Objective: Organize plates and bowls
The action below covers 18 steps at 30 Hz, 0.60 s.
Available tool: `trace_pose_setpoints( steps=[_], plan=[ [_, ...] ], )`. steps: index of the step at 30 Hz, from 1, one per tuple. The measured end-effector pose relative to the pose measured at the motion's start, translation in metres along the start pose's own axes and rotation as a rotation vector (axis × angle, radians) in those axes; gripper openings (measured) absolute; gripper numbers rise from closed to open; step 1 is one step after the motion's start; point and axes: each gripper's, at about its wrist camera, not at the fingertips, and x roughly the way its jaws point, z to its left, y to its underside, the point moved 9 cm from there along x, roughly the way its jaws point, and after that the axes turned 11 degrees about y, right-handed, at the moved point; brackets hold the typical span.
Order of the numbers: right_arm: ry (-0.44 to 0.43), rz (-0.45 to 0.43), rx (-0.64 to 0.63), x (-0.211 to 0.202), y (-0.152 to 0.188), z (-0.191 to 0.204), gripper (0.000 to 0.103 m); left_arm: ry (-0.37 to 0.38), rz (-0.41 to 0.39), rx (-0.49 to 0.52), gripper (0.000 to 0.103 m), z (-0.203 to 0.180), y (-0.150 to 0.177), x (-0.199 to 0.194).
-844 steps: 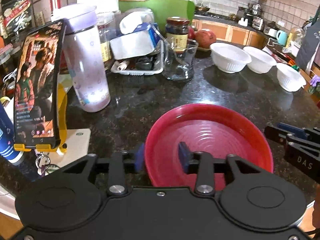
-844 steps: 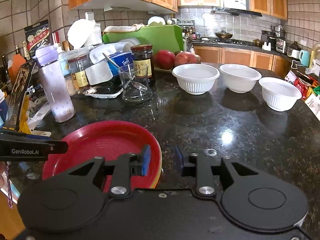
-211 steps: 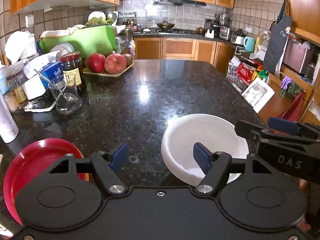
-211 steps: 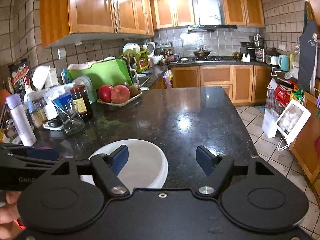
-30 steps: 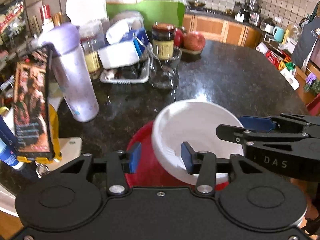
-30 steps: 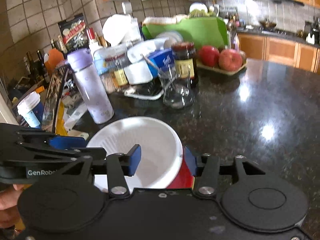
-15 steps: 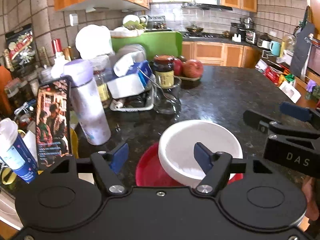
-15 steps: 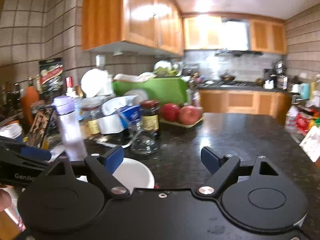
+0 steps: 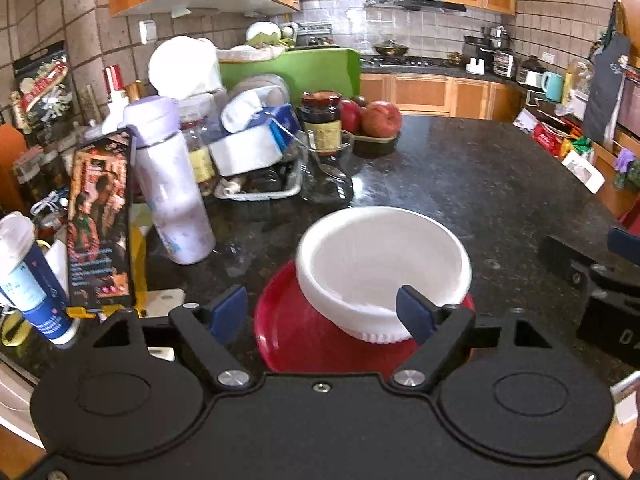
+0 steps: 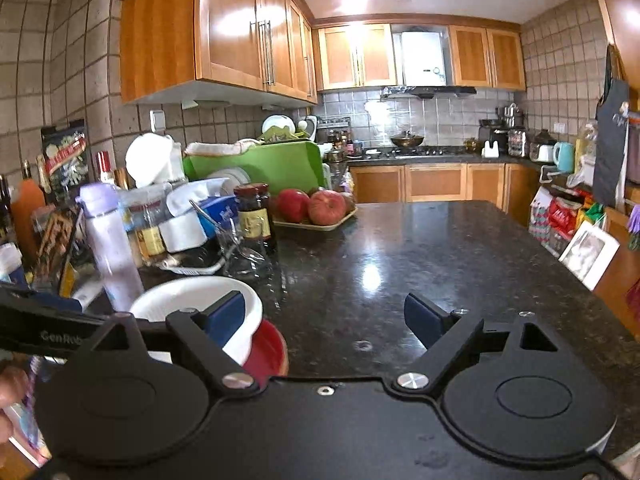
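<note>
Two sets of fingers stand spread in front of me, and both have just been opening. My left gripper (image 9: 322, 308) is wide apart with nothing clamped: its right finger (image 9: 414, 312) sits in front of the near wall of the white bowl (image 9: 382, 268), whether touching I cannot tell, and its left finger is out over the dark surface (image 9: 460, 176), clear of everything. My right gripper (image 10: 324, 318) is wider still and empty, with only bare stone between its fingers; its left finger (image 10: 224, 316) overlaps the bowl's rim in my view, but it grips nothing.

Outward from there, the white bowl rests upright on the red plate (image 9: 304, 332), at the near left of the surface. Just to the left stands a lilac bottle (image 9: 168, 184), and beside that a phone (image 9: 100, 220) propped on a yellow stand. Farther back sit a glass cup (image 9: 328, 176), a dark jar (image 9: 321, 122) and a tray of apples (image 9: 376, 120). Beyond those a green board (image 9: 288, 68) leans.
</note>
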Motion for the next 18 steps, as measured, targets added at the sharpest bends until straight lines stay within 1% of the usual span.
trace_pose_setpoints(
  steps=[1,3,6,11,12,13,15,18],
  plan=[
    [0.009,0.0,-0.012,-0.001,0.002,-0.002,0.095,0.003,0.004,-0.001,0.082,-0.002,0.001,0.0],
    [0.018,0.011,-0.039,-0.002,0.004,-0.004,0.1,0.0,0.005,-0.002,0.082,-0.008,0.004,-0.001],
    [0.023,0.007,-0.067,-0.008,0.007,-0.01,0.103,0.001,0.01,-0.009,0.083,-0.016,0.006,-0.002],
    [0.004,0.002,-0.085,-0.015,0.008,-0.012,0.103,-0.021,0.011,-0.023,0.083,-0.025,0.011,-0.007],
    [0.001,0.0,-0.088,-0.017,0.009,-0.013,0.103,-0.03,0.007,-0.029,0.086,-0.025,0.012,-0.007],
    [0.002,-0.003,-0.094,-0.018,0.009,-0.013,0.103,-0.04,0.005,-0.037,0.091,-0.025,0.013,-0.008],
    [0.001,-0.012,-0.101,-0.021,0.01,-0.013,0.103,-0.051,-0.003,-0.049,0.096,-0.026,0.015,-0.012],
    [-0.007,-0.015,-0.109,-0.027,0.011,-0.013,0.103,-0.078,-0.025,-0.06,0.096,-0.025,0.016,-0.017]
  ],
)
